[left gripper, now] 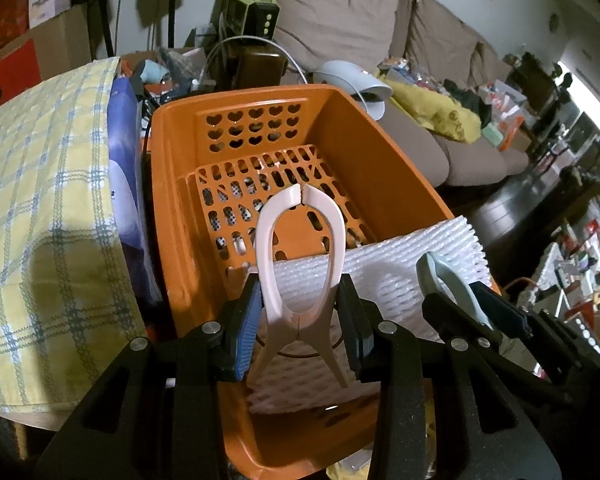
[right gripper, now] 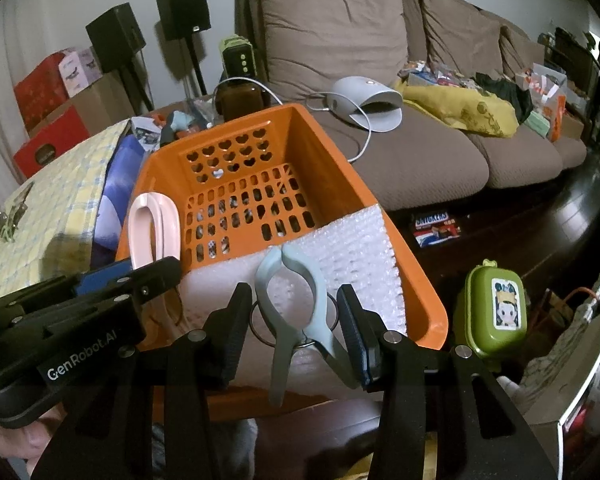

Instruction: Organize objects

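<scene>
We hold one big clothes peg in each gripper, both poised over the near end of the orange basket [left gripper: 384, 168], which we judge is where these loose things are meant to go. The left gripper [left gripper: 298, 320] has its jaws partly closed on the pink peg [left gripper: 300, 248], pressing the two sides of the loop just above the spring, so the peg stands upright with its tips pointing toward twelve o'clock over the slotted basket floor. The right gripper [right gripper: 296, 328] likewise has its jaws partly closed on the pale blue peg [right gripper: 290, 300], with the pads on either side of its lower half and the handles hanging toward six o'clock. Gripping across the width near the hinge keeps each peg from swinging, and a small opening of the jaws should let it drop straight down. Under both pegs a white foam sheet [right gripper: 352, 256] covers the near part of the basket; the far part is bare. Both grippers tilt steeply downward and sit side by side, the left one at nine o'clock in the right wrist view, close but apart. A green lidded box [right gripper: 496, 316] stands outside the basket at three o'clock.
</scene>
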